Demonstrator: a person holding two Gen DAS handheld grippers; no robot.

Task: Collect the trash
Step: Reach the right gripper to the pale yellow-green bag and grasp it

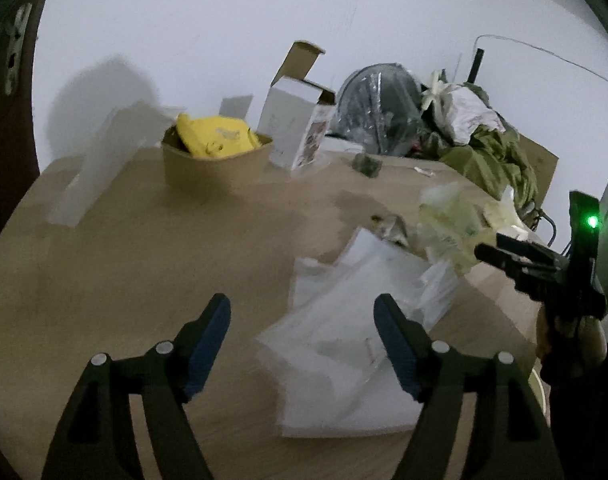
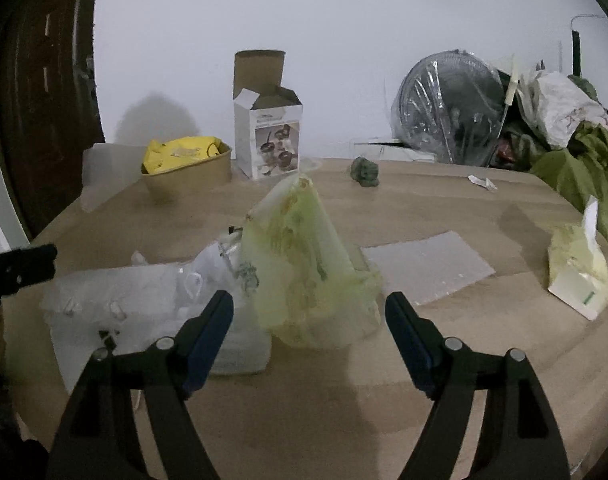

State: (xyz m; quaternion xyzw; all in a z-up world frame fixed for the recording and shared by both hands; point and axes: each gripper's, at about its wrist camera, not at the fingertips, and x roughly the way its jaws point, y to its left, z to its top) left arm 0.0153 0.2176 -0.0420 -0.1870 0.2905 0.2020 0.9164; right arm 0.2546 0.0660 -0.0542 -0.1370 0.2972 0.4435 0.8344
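Note:
A pale green plastic bag (image 2: 308, 264) stands crumpled on the wooden table (image 2: 344, 400), just ahead of my open, empty right gripper (image 2: 309, 308). Clear plastic wrappers (image 2: 144, 300) lie flat to its left. In the left wrist view the same wrappers (image 1: 344, 340) lie under and ahead of my open, empty left gripper (image 1: 302, 308), with the green bag (image 1: 448, 224) beyond. The right gripper (image 1: 516, 256) shows at the right edge there. A dark green crumpled scrap (image 2: 366, 172) and a small white wrapper (image 2: 482, 182) lie farther back.
A brown paper bowl (image 2: 188, 172) with a yellow packet (image 2: 180, 152) stands at the back left beside an open white carton (image 2: 268, 136). A wrapped fan (image 2: 452, 108) and a clothes heap (image 2: 576, 152) fill the back right. A tissue box (image 2: 580, 276) and grey sheet (image 2: 428, 266) lie right.

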